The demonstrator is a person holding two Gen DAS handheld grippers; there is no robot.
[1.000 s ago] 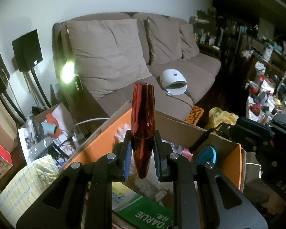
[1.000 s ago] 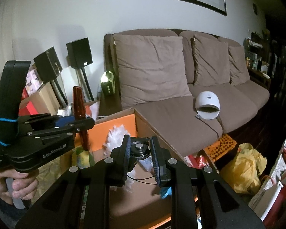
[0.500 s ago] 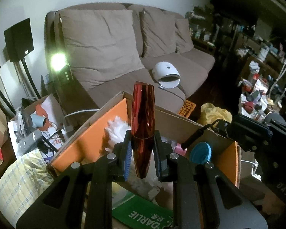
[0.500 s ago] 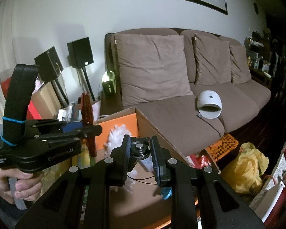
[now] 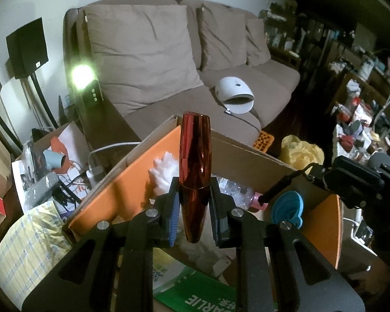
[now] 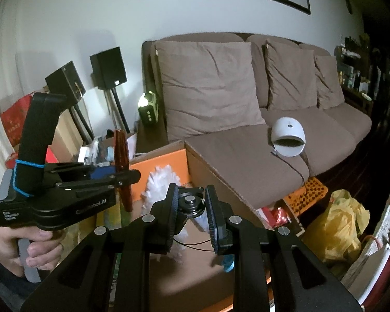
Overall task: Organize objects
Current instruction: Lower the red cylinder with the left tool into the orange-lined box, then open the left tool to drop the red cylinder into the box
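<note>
Left gripper [image 5: 194, 208] pinches a glossy dark-red metallic tube [image 5: 195, 171], spindle-shaped, flat-topped, held upright above the open cardboard box [image 5: 249, 160] with orange inner flaps. Tube's lower tip hangs below the blue-padded fingers [image 5: 174, 212]. Right gripper [image 6: 190, 214] grips a small round black metal disc part [image 6: 191, 205] between its ribbed fingers; a thin black wire trails under it, exact object hard to make out. In the box: fluffy white feathery duster [image 5: 166, 169], blue silicone funnel [image 5: 288, 209], a clear plastic bottle partly hidden behind the fingers. Green carton [image 5: 195, 296] cut off at the bottom edge. Beyond sit a brown fabric sofa [image 6: 247, 109] and a smooth white domed lamp [image 6: 288, 136]. A hand [image 6: 20, 244] holds the left gripper's handle.
</note>
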